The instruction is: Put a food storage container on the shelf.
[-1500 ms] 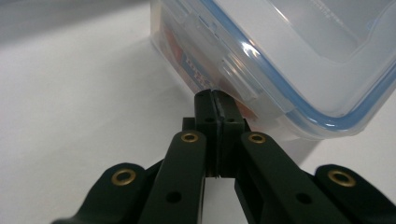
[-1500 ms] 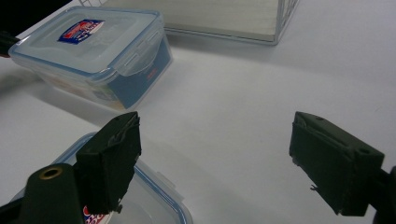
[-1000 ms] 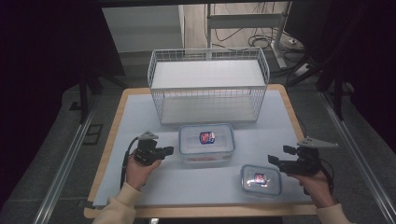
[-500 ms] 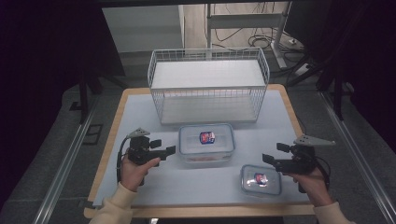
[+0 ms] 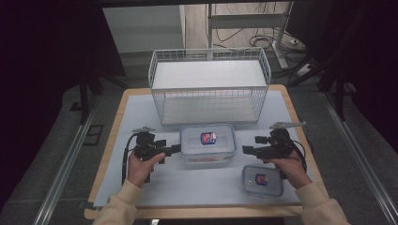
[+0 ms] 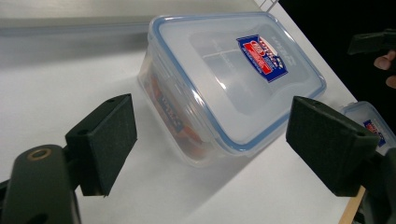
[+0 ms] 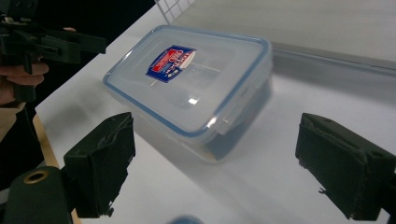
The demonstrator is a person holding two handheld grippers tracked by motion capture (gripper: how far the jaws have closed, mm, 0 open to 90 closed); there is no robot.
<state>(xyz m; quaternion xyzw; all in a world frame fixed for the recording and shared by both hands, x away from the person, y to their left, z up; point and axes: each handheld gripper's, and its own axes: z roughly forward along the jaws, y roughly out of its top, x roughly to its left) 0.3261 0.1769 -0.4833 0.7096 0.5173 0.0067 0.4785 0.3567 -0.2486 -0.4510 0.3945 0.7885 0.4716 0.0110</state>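
Grippers flank the big box: left gripper just opened wide, empty; right gripper wide too, ready to lift together.

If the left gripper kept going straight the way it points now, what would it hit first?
Most likely the large clear container. The left gripper has open jaws aimed at its near corner, with bare white table surface between them. Exact depth is hard to judge.
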